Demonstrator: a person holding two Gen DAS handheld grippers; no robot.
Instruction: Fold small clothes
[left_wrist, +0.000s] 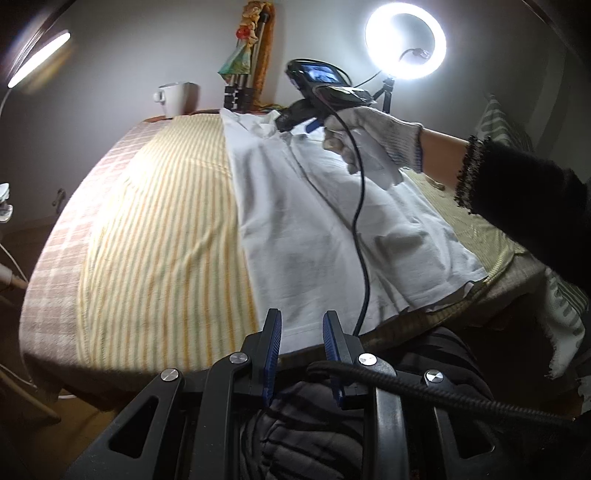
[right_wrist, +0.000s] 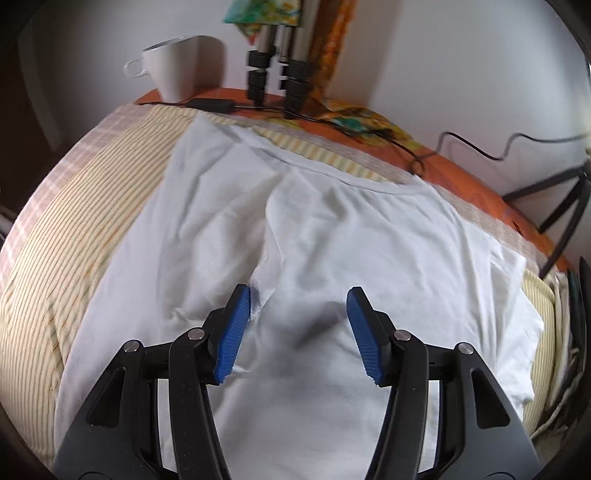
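A white T-shirt (left_wrist: 314, 229) lies spread on a yellow striped cloth (left_wrist: 166, 221) over the table, its neckline at the far end (right_wrist: 332, 177). My left gripper (left_wrist: 302, 325) is open and empty at the shirt's near hem, just above the table's front edge. My right gripper (right_wrist: 298, 306) is open and empty, hovering low over the middle of the shirt (right_wrist: 295, 240). In the left wrist view the right gripper (left_wrist: 295, 118) shows at the far end of the shirt, held by a gloved hand (left_wrist: 373, 136), its cable trailing across the fabric.
A white mug (left_wrist: 177, 98) and tripod legs (right_wrist: 280, 70) stand at the table's far edge beside a black adapter with cable (right_wrist: 214, 104). A ring light (left_wrist: 405, 43) on a small tripod stands far right. A colourful cloth (right_wrist: 362, 123) lies at the back.
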